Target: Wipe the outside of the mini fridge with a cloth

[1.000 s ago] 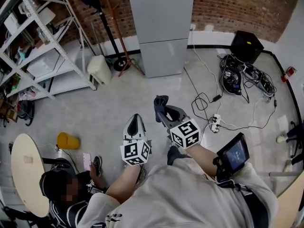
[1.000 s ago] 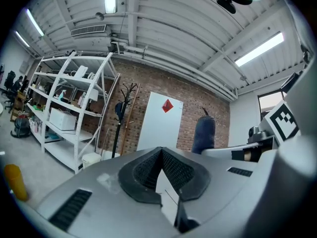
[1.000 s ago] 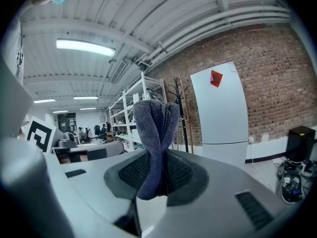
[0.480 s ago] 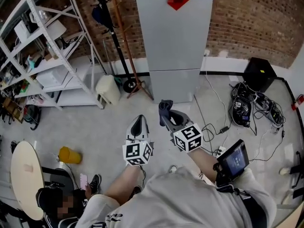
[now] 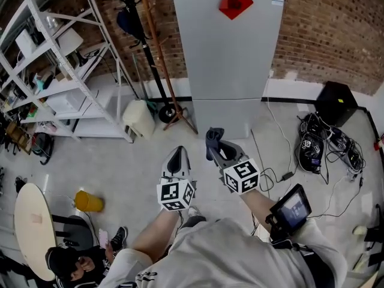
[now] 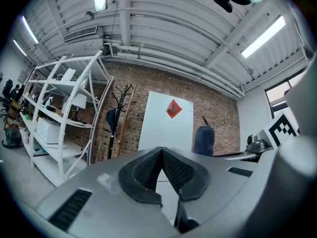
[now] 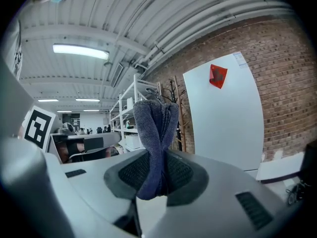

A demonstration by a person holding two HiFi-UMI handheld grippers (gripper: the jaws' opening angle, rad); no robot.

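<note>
Cloth (image 5: 214, 140), dark blue and bunched, stands up out of the right gripper (image 5: 216, 150) in the head view, clamped between its jaws, while the left gripper (image 5: 176, 157) is held just beside it to the left, both raised above the grey floor (image 5: 120, 161); ahead of them the tall grey fridge (image 5: 231, 59) stands against the brick wall (image 5: 330, 29), near the grippers but apart from them, with a red diamond sticker (image 5: 235, 0) high on its door. To the left of the fridge are a coat stand (image 5: 150, 47), a white bin (image 5: 137, 117) and a white shelving rack (image 5: 60, 71), and to the right a tangle of cables (image 5: 318, 144) and a black box (image 5: 335, 101) lie on the floor. From the left gripper view, the left gripper (image 6: 162, 153) has its ribbed jaws closed tip to tip with nothing between them, the fridge (image 6: 166, 125) stands straight beyond them, and the cloth (image 6: 203, 141) shows to the right of it. From the right gripper view, the right gripper's jaws are pressed onto the lower part of the cloth (image 7: 156, 133), whose folded top rises above them, and the fridge (image 7: 228, 118) with its red sticker (image 7: 218, 76) stands to the right, not touching the cloth
</note>
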